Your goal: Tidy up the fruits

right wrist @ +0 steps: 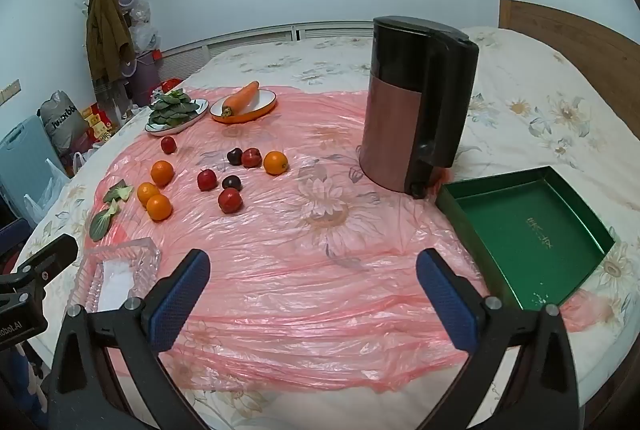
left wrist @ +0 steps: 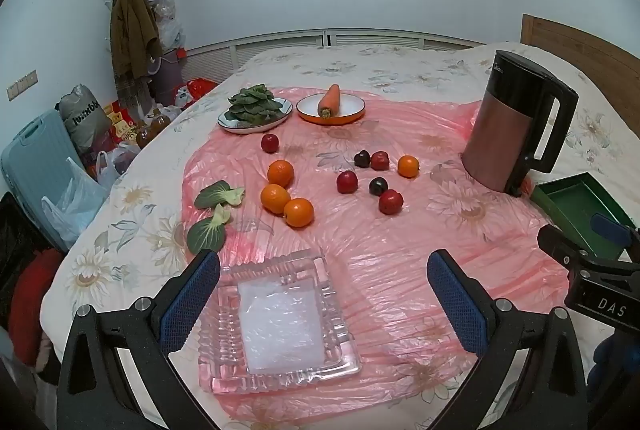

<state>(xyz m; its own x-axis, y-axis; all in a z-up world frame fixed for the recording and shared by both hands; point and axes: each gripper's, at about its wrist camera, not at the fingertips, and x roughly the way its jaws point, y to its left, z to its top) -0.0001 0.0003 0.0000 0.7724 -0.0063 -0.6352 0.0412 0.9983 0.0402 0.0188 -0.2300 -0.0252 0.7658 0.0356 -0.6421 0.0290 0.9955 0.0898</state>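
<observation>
While open, left gripper [left wrist: 322,294] faces 4 oranges [left wrist: 280,196] beyond.

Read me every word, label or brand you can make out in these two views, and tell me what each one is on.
"DAS": on the right gripper, at the left wrist view's right edge.
"Midea", faint, uncertain: near the kettle top.
Gold characters inside the green box: too stylised to read.
Bold lettering on the grey bag: mirrored, unreadable.
Label on the left gripper: cut off by the frame edge.
</observation>
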